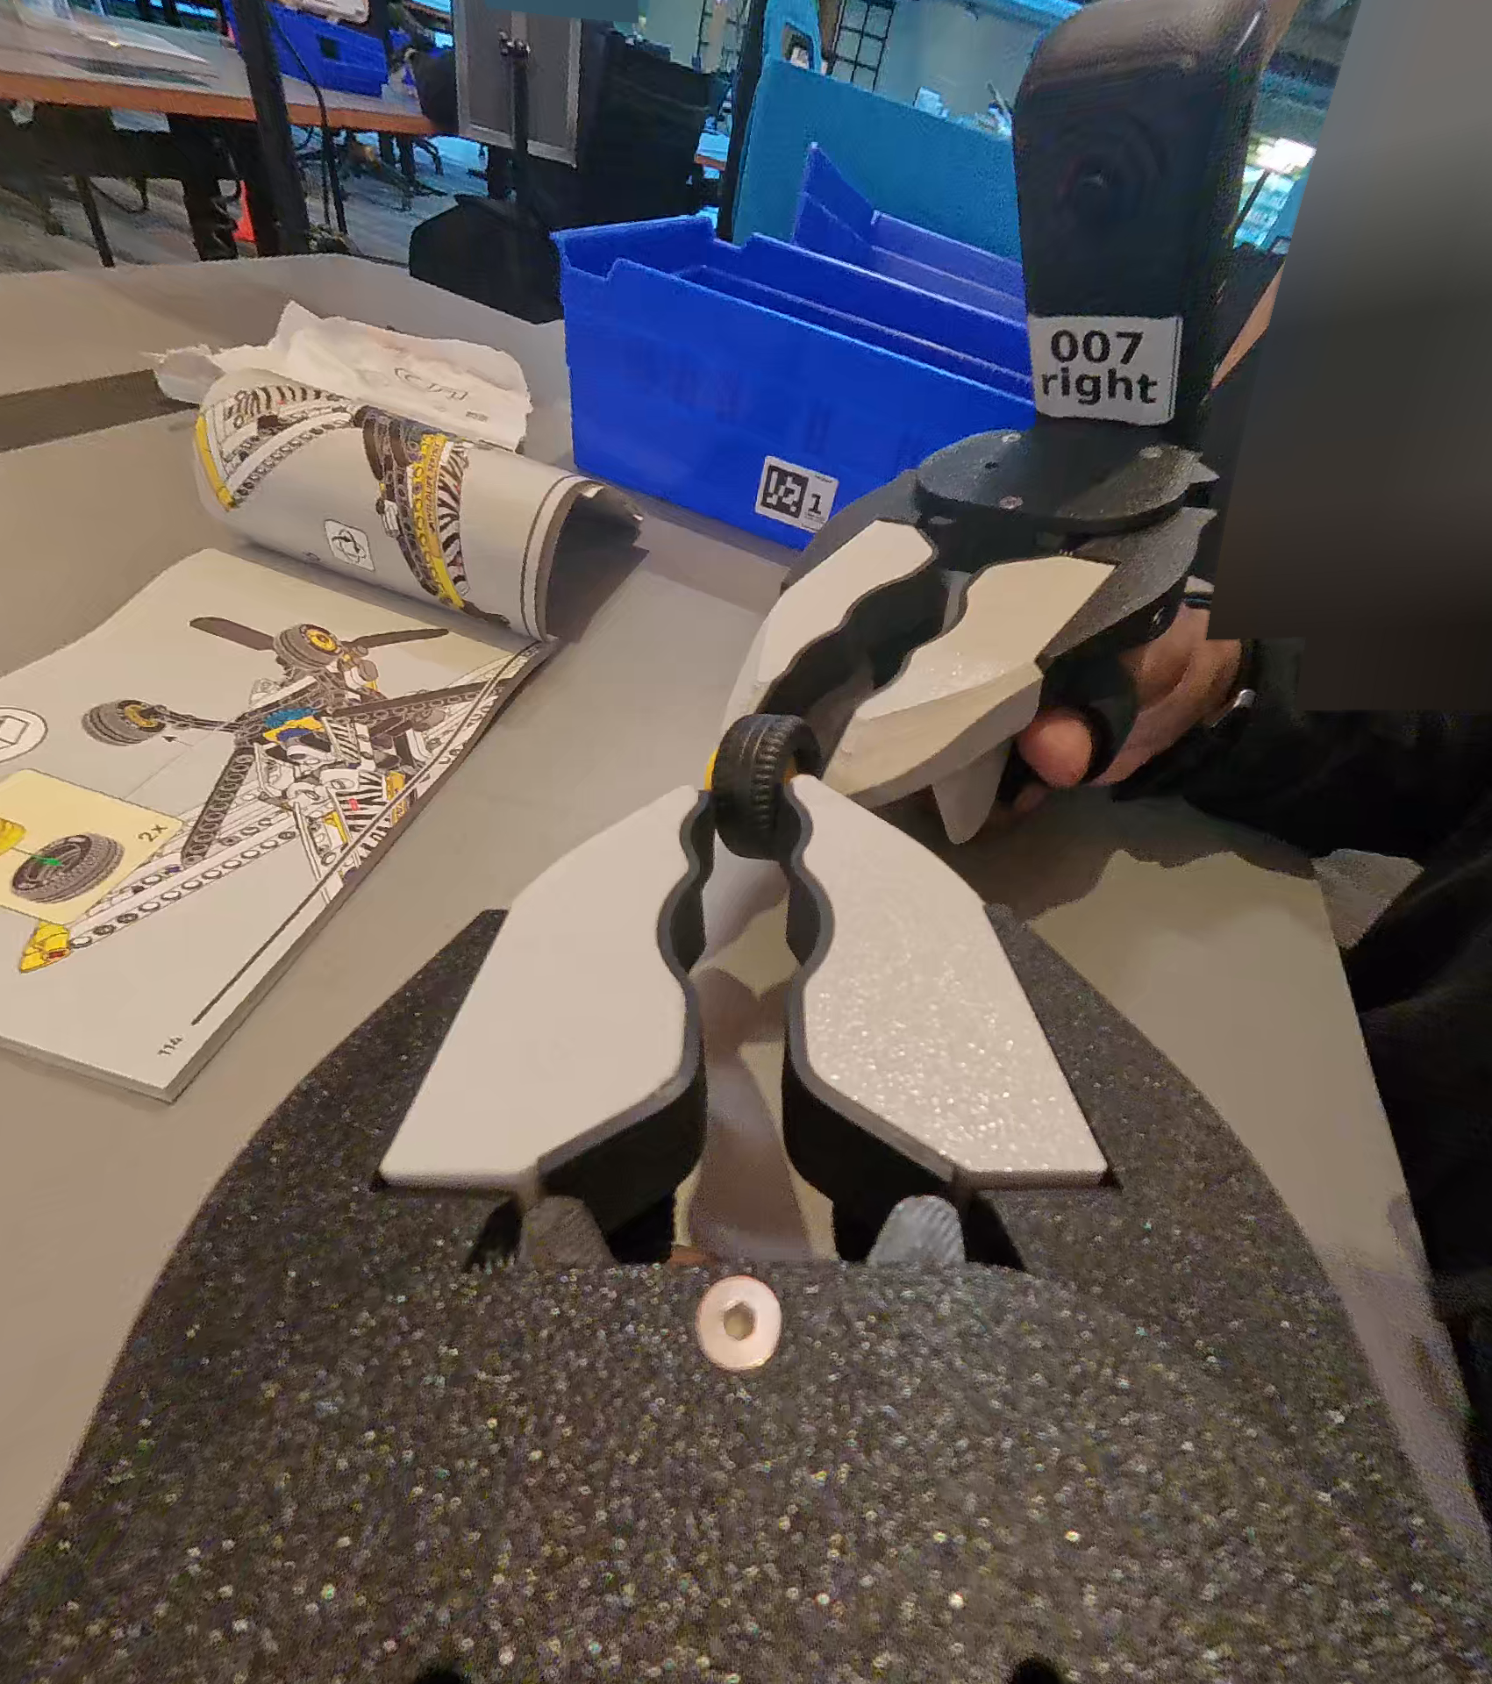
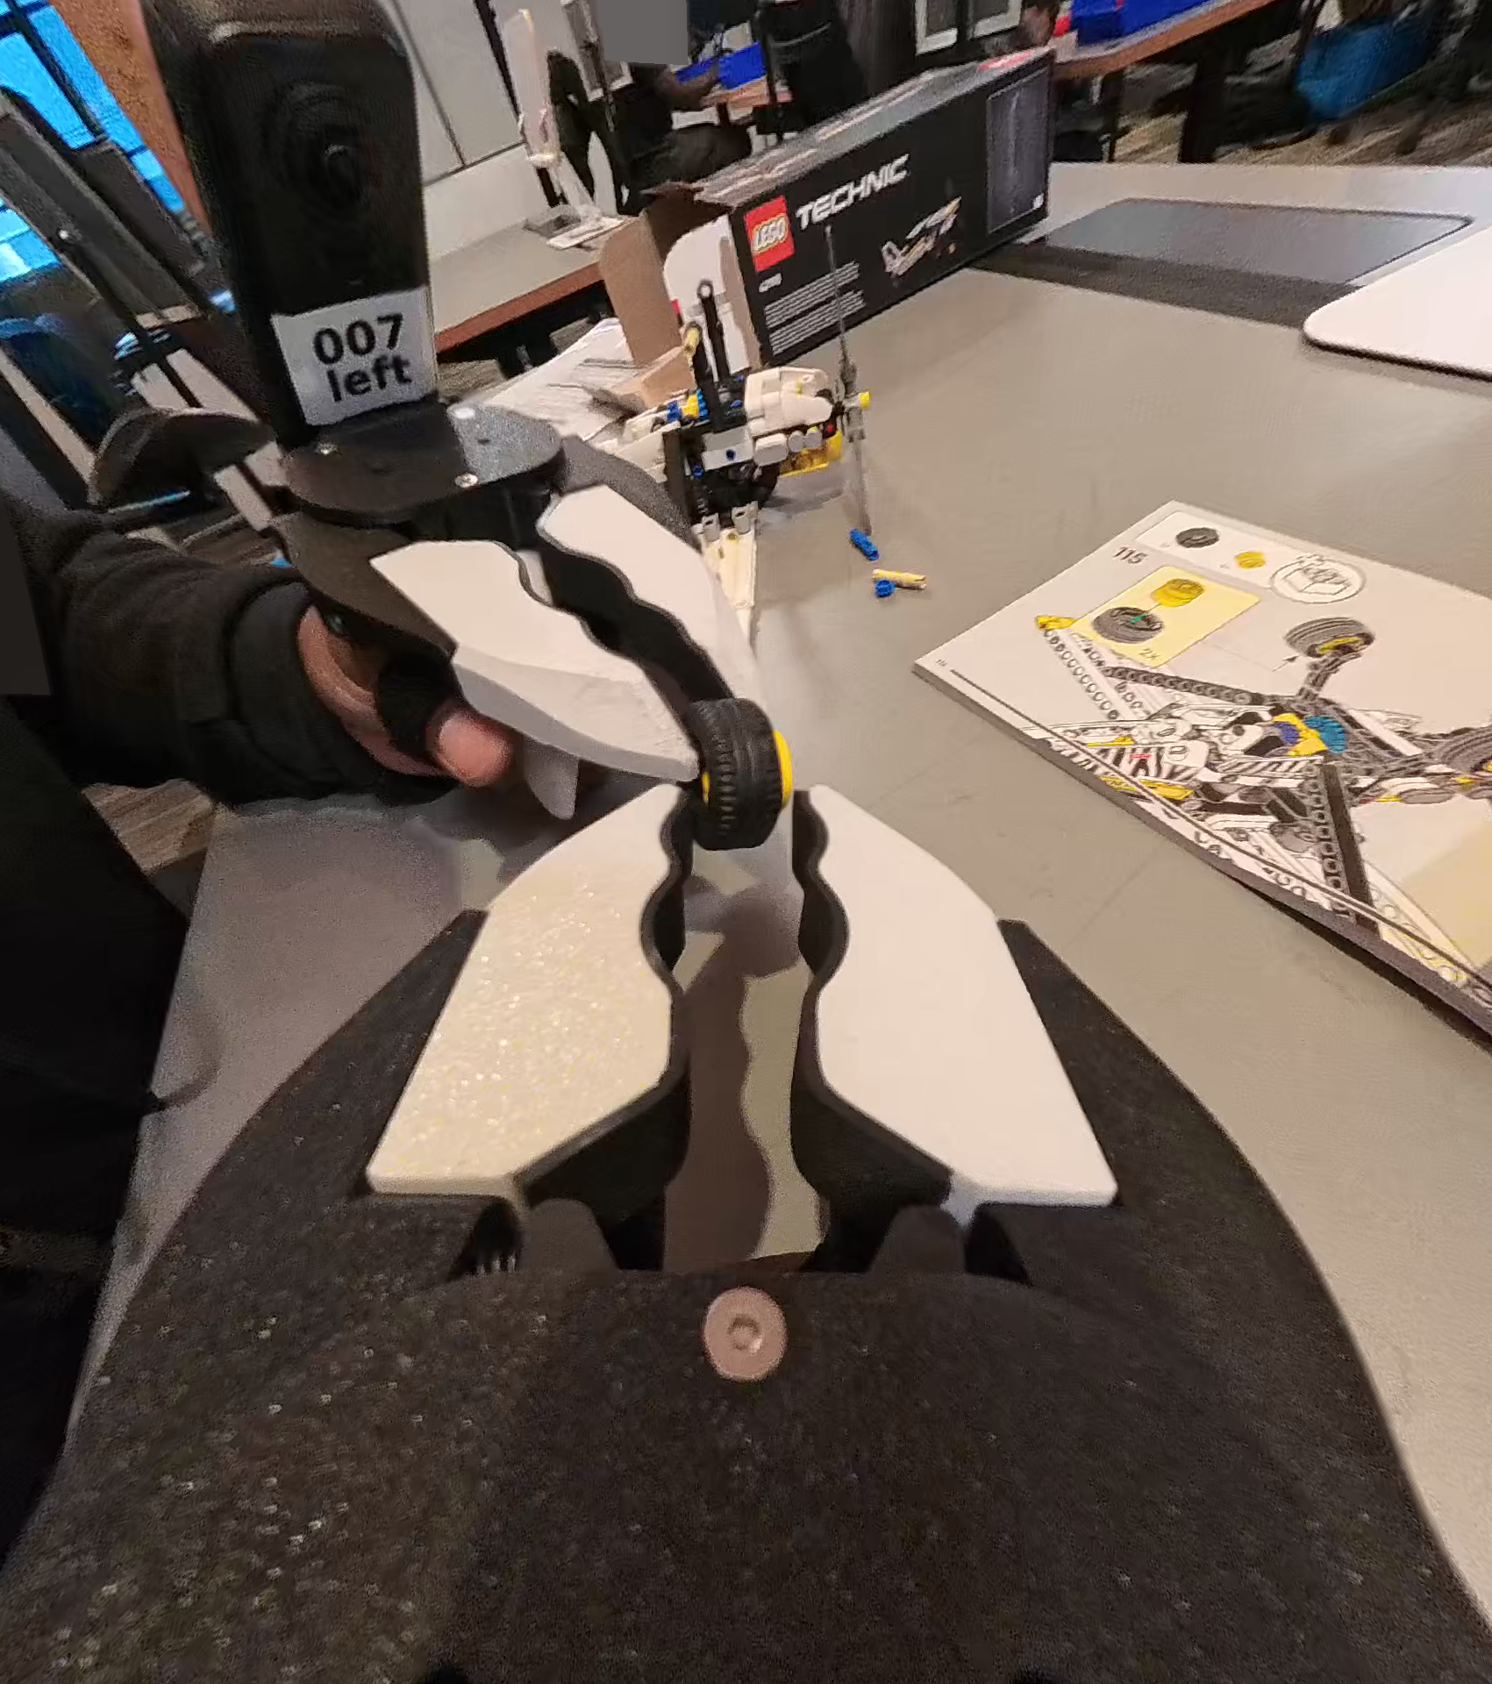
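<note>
A small wheel point(image 1: 756, 784) with a black tyre and a yellow hub hangs above the grey table point(image 1: 614, 693) between the two grippers, which meet tip to tip. My left gripper point(image 1: 751, 802) is shut on it, one pad on each side. In the right wrist view the wheel point(image 2: 737, 775) sits at the tips of my right gripper point(image 2: 744, 806), which is shut on its lower part. The left gripper point(image 2: 715, 738) comes in there from the upper left. The right gripper point(image 1: 797, 743) shows in the left wrist view from the upper right, in a gloved hand.
An open instruction booklet point(image 1: 177, 775) lies on the table and also shows in the right wrist view point(image 2: 1270, 693). Blue bins point(image 1: 769, 364) stand behind. A part-built model plane point(image 2: 751, 437), its box point(image 2: 888, 219), small loose parts point(image 2: 897, 580) and a white mat point(image 2: 1453, 310) lie farther off.
</note>
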Tool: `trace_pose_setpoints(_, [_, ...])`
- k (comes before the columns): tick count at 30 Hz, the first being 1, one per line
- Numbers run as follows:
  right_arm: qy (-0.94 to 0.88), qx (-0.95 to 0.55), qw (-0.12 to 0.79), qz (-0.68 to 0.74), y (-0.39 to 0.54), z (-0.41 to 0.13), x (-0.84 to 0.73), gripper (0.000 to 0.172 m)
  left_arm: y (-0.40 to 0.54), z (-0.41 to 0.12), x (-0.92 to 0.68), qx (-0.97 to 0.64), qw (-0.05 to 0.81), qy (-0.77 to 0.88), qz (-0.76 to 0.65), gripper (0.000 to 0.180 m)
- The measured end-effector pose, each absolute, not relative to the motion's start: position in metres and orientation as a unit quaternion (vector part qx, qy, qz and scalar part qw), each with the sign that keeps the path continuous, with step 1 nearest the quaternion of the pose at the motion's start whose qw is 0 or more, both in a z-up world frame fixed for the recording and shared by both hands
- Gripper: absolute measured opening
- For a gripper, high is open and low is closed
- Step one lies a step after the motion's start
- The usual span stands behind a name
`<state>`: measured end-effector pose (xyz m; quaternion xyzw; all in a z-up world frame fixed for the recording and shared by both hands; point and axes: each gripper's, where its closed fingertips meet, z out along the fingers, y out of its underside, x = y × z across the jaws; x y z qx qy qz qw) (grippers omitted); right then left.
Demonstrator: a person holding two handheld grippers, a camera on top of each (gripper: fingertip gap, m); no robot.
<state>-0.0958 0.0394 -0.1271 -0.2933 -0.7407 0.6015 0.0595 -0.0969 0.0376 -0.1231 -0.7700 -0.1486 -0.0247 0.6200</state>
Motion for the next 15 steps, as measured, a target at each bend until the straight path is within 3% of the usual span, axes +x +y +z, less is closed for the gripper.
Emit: trace_pose_setpoints(15, [-0.722,-0.306,0.12,0.609,0.019,-0.119,-0.035,0.015,0.017,-0.122,-0.034,-0.748,0.625,-0.219,-0.033,0.014])
